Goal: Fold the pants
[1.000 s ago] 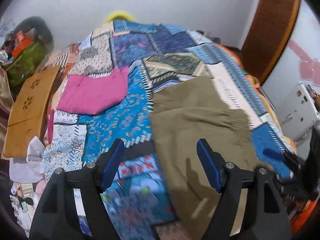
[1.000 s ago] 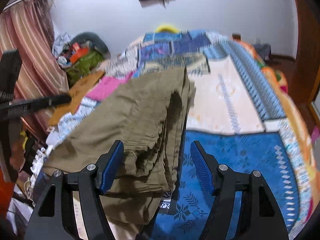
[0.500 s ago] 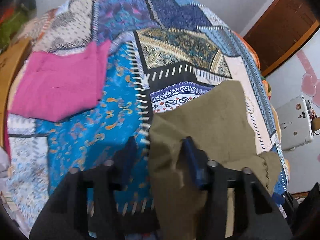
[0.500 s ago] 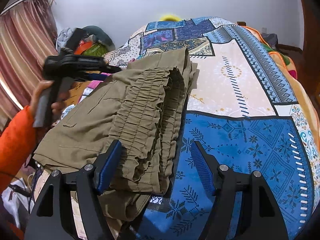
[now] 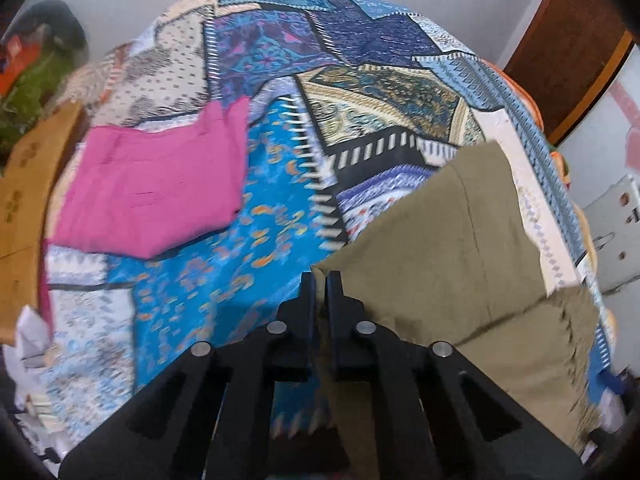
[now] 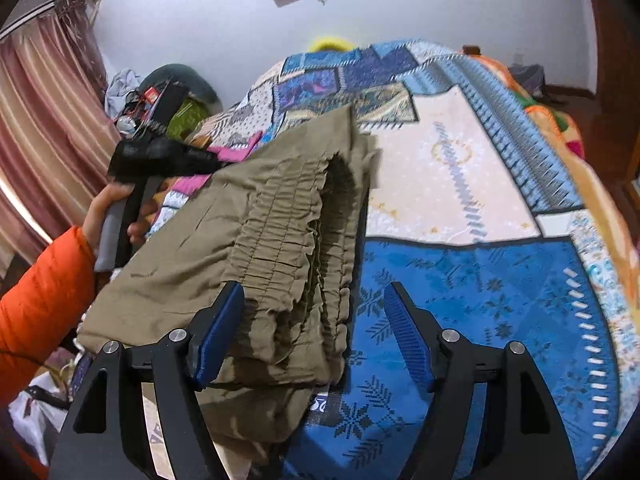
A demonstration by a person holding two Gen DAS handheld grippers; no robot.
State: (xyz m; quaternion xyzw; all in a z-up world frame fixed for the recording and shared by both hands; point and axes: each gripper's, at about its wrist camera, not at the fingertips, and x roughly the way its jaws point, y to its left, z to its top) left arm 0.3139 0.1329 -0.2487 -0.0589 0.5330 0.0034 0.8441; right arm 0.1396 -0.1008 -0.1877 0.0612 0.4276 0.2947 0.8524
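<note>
The left hand-held gripper (image 5: 320, 280) is pressed together on a corner of the olive pants (image 5: 460, 248), pinching the cloth between its blue pads. The right hand-held gripper (image 6: 314, 320) is spread wide, its left pad lying against the gathered waistband of the pants (image 6: 240, 240) and its right pad over the patchwork bedspread (image 6: 480, 280). The pants are spread along the bed's near edge. A folded pink garment (image 5: 152, 188) is seen farther up the bed, near its left edge, well apart from the pants.

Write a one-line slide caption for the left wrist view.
Left gripper pinches a corner of the olive-green cotton pants above the blue patchwork bedspread, beside a folded magenta garment.
</note>
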